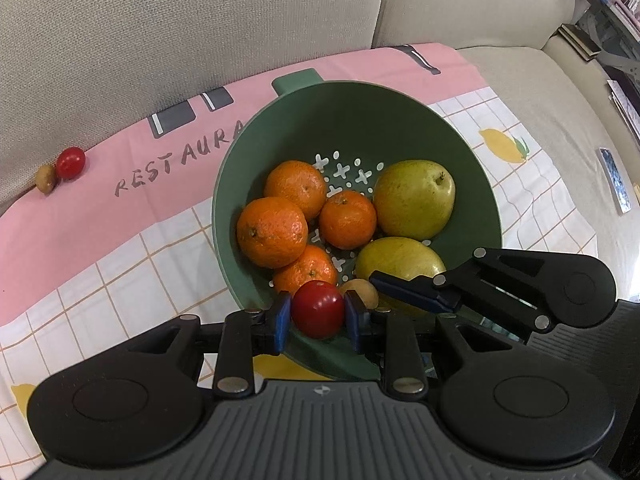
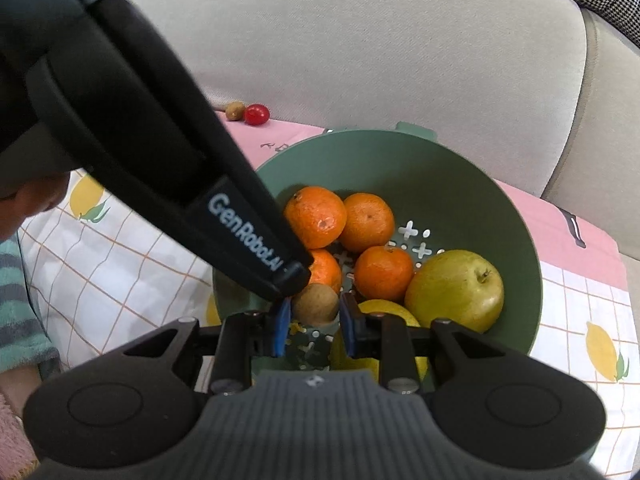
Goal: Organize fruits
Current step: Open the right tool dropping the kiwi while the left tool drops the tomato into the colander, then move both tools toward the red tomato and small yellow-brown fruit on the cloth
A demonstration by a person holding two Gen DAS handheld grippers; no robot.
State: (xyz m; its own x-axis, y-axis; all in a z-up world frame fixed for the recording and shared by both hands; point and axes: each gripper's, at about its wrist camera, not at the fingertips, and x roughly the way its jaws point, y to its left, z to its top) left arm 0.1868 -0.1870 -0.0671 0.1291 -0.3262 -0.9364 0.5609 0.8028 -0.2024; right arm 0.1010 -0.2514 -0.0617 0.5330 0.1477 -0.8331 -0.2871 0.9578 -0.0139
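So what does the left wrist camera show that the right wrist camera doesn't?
Only the left wrist view shows the red tomato between the left gripper jaws, plus the RESTAURA lettering on the cloth. Only the right wrist view shows the right gripper around the small brown fruit, and a striped sleeve. Both show the green colander, four oranges, the pears, and two small fruits by the cushion.

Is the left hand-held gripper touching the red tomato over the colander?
Touching. The left wrist view shows the left hand-held gripper with both blue pads pressed against the red tomato.
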